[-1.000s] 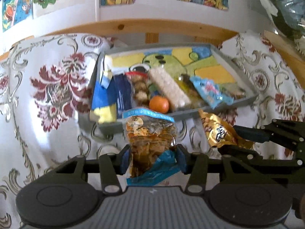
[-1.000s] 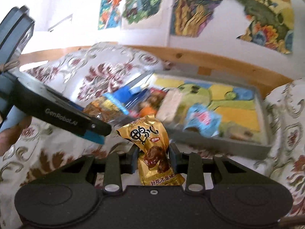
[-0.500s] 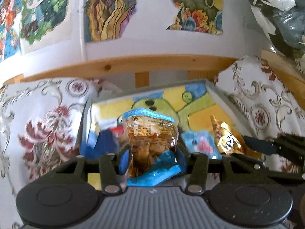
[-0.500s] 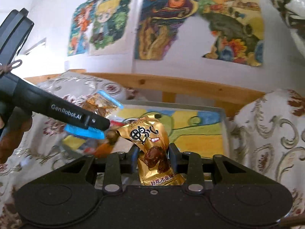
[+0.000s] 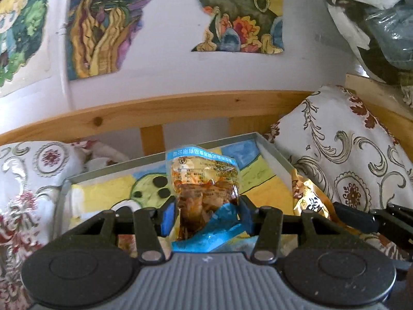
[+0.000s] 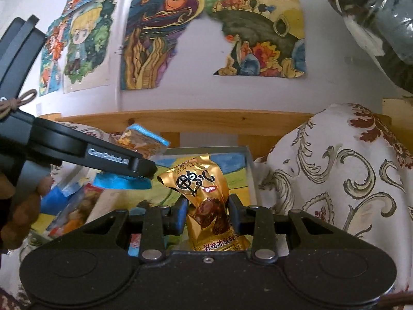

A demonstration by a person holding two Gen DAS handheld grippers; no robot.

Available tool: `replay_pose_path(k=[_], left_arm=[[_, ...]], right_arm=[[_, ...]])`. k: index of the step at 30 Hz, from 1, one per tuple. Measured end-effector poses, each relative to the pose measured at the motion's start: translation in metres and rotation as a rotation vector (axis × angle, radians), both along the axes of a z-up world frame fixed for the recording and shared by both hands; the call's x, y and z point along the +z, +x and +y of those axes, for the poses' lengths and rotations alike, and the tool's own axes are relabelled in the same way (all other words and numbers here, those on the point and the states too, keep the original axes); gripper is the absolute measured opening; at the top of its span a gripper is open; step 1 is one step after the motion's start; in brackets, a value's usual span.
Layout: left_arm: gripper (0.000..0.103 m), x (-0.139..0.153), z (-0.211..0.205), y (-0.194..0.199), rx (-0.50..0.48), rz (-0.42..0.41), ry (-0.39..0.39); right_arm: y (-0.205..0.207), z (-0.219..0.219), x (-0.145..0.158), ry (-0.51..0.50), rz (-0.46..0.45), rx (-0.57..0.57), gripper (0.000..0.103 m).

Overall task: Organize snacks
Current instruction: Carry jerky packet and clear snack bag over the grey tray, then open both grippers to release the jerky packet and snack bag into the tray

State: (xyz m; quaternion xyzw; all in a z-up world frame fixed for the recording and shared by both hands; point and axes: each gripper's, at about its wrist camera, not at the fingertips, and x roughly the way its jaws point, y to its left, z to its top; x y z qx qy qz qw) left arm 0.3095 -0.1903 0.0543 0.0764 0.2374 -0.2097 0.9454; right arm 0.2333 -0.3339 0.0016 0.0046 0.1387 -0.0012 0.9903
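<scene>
left tongs (image 5: 207, 215) pinch a clear snack bag (image 5: 204, 193); right tongs (image 6: 207, 218) pinch a gold packet (image 6: 206, 206).

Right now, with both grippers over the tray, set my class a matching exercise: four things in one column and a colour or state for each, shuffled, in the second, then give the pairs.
Column 1
1. clear snack bag
2. gold snack packet
3. tray
4. wooden rail

Column 2
A. grey rim, painted floor
B. clamped in the right gripper
C. runs behind the tray
D. clamped in the left gripper

Pairs: 1-D, 2-B, 3-A, 4-C
</scene>
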Motion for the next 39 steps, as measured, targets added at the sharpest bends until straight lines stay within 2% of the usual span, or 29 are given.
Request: replay_pose_path(k=[6,21,28,39], left_arm=[[0.055,-0.012,-0.012,0.019,0.000,0.039,-0.032],[0.056,-0.039,-0.021,0.043,0.015,0.123,-0.027],[0.058,-0.043,-0.022,0.044,0.014,0.121,-0.024],[0.064,-0.045,-0.021,0.045,0.030,0.121,-0.026]], right_arm=[[0.008,-0.009,-0.010,0.036,0.024,-0.022,0.035],[0.019,-0.017,-0.021,0.126,0.055,-0.043,0.036],[0.020,-0.019,-0.023,0.132,0.064,-0.053,0.036],[0.020,-0.019,-0.022,0.138,0.068,-0.061,0.044]])
